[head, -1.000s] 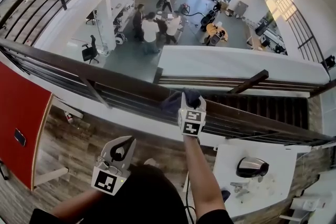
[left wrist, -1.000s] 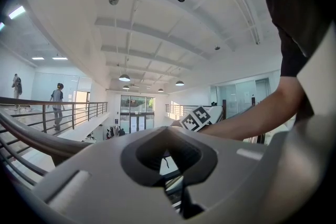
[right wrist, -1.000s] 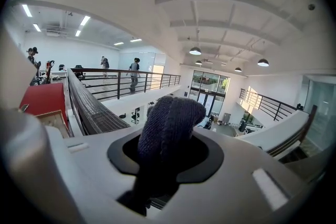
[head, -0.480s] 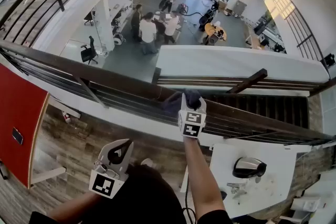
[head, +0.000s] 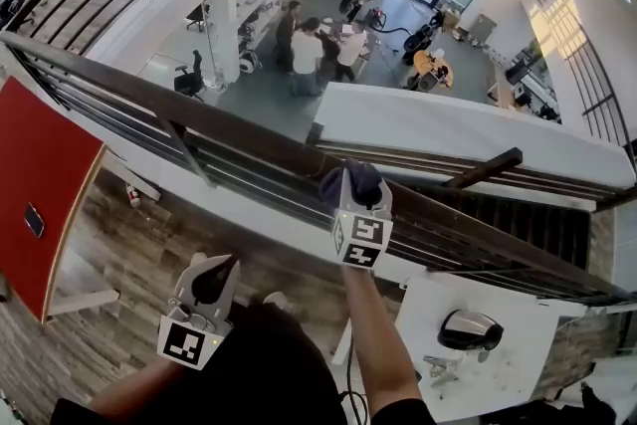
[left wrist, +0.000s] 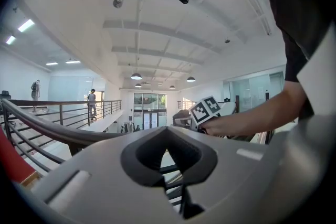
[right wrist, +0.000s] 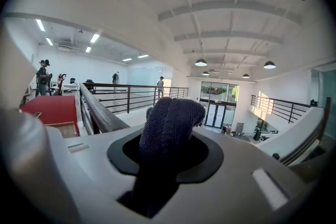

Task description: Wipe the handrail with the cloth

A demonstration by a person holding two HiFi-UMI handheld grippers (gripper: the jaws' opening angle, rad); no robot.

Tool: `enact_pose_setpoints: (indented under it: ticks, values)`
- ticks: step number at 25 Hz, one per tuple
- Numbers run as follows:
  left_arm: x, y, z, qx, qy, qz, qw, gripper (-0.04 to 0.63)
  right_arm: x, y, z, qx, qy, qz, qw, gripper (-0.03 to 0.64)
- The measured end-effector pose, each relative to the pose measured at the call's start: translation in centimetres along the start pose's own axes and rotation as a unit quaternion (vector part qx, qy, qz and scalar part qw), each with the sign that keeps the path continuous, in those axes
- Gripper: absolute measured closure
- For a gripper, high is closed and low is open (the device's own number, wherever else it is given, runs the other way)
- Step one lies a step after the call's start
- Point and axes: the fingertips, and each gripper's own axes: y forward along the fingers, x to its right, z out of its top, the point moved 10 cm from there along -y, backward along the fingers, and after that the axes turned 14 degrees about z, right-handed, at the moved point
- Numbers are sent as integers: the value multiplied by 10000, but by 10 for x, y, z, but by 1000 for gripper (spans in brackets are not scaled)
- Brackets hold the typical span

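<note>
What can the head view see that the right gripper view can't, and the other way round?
Only the head view shows the left gripper, held apart from the railing, the group of people on the floor below, and the white table. Only the right gripper view shows the ceiling lamps and the knitted weave of the dark cloth close up between the jaws. Both show the handrail and the cloth held by the right gripper.
</note>
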Motion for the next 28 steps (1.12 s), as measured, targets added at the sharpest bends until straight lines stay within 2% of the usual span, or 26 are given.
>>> enact_pose_setpoints:
  ticks: [6,12,15,20,24,28]
  values:
    - [-28,3,-2,103,-206,103,9997,597,-74,29,8,292,390,956,9942,488]
    - [-90,9,-1,130,-139,107,9998,597,-156,86,-4,48,356,1405,9894,487]
    - [-129,15,6,187,-253,126,9994,597,-191,122,-13,-78,406,1468,9883,488]
    - [-188,22,8,144,-96,-50,9998,597,-239,178,-40,-424,448,1377,9885,488]
    - [-222,28,17,107,-29,-246,9996,597,-260,215,-57,-521,310,1056,9926,488]
    - [-255,29,19,-75,275,-437,9986,597,-270,248,-77,-681,517,938,9919,489]
